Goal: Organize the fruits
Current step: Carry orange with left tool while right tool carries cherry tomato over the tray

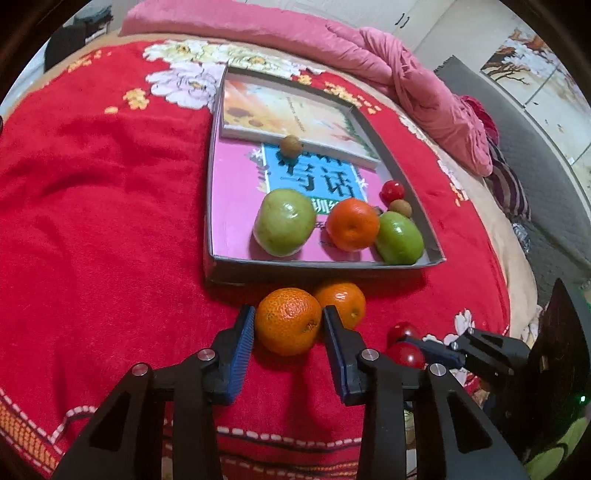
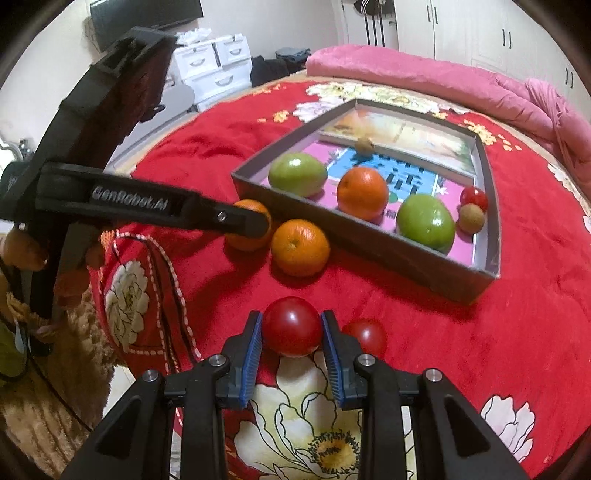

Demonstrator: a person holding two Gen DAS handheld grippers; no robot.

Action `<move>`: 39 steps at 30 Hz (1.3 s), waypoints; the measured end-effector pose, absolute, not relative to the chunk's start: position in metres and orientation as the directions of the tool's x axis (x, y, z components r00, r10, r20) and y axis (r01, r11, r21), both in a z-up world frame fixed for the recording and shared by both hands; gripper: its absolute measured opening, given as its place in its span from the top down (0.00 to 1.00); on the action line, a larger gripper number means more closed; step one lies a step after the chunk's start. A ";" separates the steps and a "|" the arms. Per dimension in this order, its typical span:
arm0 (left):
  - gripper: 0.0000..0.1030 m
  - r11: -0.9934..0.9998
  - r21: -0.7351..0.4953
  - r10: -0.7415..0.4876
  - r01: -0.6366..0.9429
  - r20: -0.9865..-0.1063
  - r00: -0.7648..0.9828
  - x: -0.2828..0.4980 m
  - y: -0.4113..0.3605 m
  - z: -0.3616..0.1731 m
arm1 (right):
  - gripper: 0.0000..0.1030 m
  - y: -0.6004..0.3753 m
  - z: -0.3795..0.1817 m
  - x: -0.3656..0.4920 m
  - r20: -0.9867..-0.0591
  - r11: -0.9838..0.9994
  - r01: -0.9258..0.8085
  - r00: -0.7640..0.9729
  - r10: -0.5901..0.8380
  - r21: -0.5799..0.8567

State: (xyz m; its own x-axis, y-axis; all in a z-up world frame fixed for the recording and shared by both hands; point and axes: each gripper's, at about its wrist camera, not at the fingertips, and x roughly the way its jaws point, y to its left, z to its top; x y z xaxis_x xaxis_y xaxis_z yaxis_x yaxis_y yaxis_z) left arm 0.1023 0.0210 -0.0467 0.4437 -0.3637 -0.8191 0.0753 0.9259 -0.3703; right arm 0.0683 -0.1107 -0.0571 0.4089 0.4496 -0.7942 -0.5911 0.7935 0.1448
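My left gripper (image 1: 289, 321) is shut on an orange (image 1: 288, 320) that rests on the red blanket just in front of the grey tray (image 1: 325, 266). A second orange (image 1: 345, 300) lies right behind it. My right gripper (image 2: 291, 326) is shut on a red tomato (image 2: 291, 325) on the blanket; another tomato (image 2: 365, 336) lies to its right. In the tray (image 2: 354, 240) lie two green fruits (image 2: 297, 173) (image 2: 424, 218), an orange (image 2: 362, 192), a small tomato (image 2: 474, 197) and two small brown fruits (image 2: 471, 218) (image 2: 364, 144).
Books line the tray floor (image 1: 295, 110). A pink quilt (image 1: 332, 33) is bunched along the far side of the bed. The bed edge drops off at my right in the left wrist view. White drawers (image 2: 210, 66) stand beyond the bed.
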 end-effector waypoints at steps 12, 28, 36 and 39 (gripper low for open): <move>0.63 0.937 -0.318 -0.346 0.147 -0.781 0.520 0.104 0.000 0.001 | 0.69 -0.135 -0.027 0.078 -0.703 0.819 -0.542 0.508 0.497 0.188; 0.63 0.966 -0.204 -0.259 0.161 -0.796 0.547 0.128 -0.032 0.000 | 0.69 -0.199 -0.001 0.114 -0.634 0.911 -0.355 0.660 0.403 0.209; 0.63 0.975 -0.164 -0.219 0.150 -0.813 0.540 0.132 -0.032 -0.013 | 0.69 -0.208 -0.004 0.127 -0.653 0.926 -0.316 0.659 0.372 0.208; 0.63 0.975 -0.165 -0.218 0.146 -0.818 0.533 0.135 -0.033 -0.018 | 0.69 -0.202 -0.007 0.131 -0.662 0.927 -0.331 0.657 0.361 0.177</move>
State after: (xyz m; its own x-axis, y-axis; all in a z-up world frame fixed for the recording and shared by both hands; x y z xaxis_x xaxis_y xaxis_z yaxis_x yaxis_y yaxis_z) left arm 0.1350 -0.0326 -0.0177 0.5327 -0.2185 -0.8176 0.1462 0.9753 -0.1654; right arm 0.1314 -0.2019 -0.0067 0.6566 0.3609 -0.6623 -0.3307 0.9269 0.1772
